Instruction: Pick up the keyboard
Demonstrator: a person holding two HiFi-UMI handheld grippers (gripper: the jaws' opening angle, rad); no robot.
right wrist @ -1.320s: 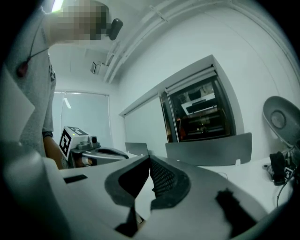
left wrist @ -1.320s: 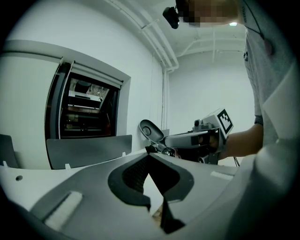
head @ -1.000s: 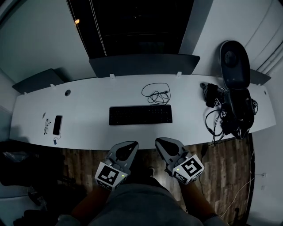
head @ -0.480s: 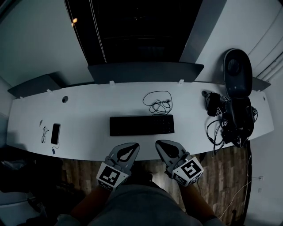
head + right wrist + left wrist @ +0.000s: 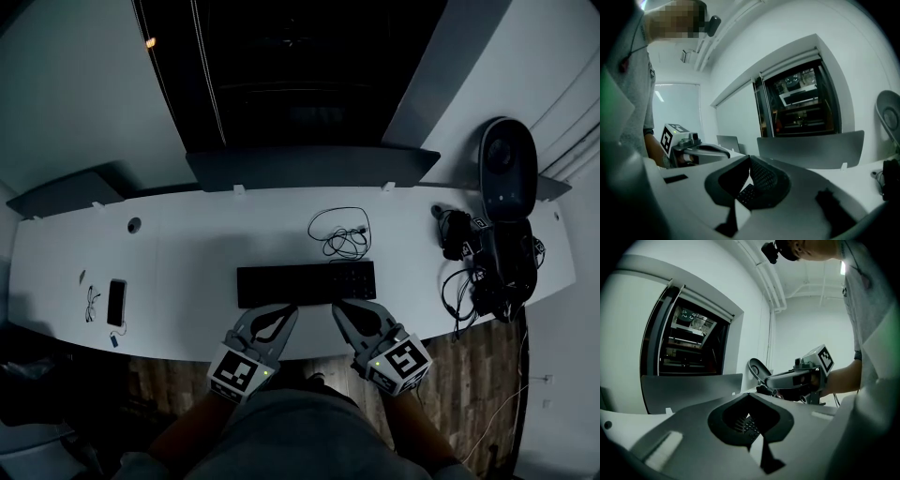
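Note:
A black keyboard (image 5: 306, 282) lies flat on the white desk (image 5: 187, 272), a little in from its near edge. My left gripper (image 5: 284, 309) is shut and empty, its tips just short of the keyboard's near left part. The right gripper (image 5: 339, 306) is shut too, with its tips at the keyboard's near right part. In the left gripper view the keyboard's keys (image 5: 749, 425) show through the gap behind the closed jaws, and the right gripper (image 5: 794, 379) hangs beside. The right gripper view shows the keys (image 5: 746, 193) the same way, with the left gripper (image 5: 701, 150) at the left.
A coiled black cable (image 5: 339, 234) lies just behind the keyboard. A phone (image 5: 116, 301) and a small cable rest at the desk's left. A tangle of black gear and cables (image 5: 483, 258) and a dark chair (image 5: 507, 173) stand at the right. Grey panels (image 5: 309, 164) line the desk's back.
Both grippers have moved forward over the desk's near edge, from above the wooden floor up to the keyboard's near side. Both stayed shut.

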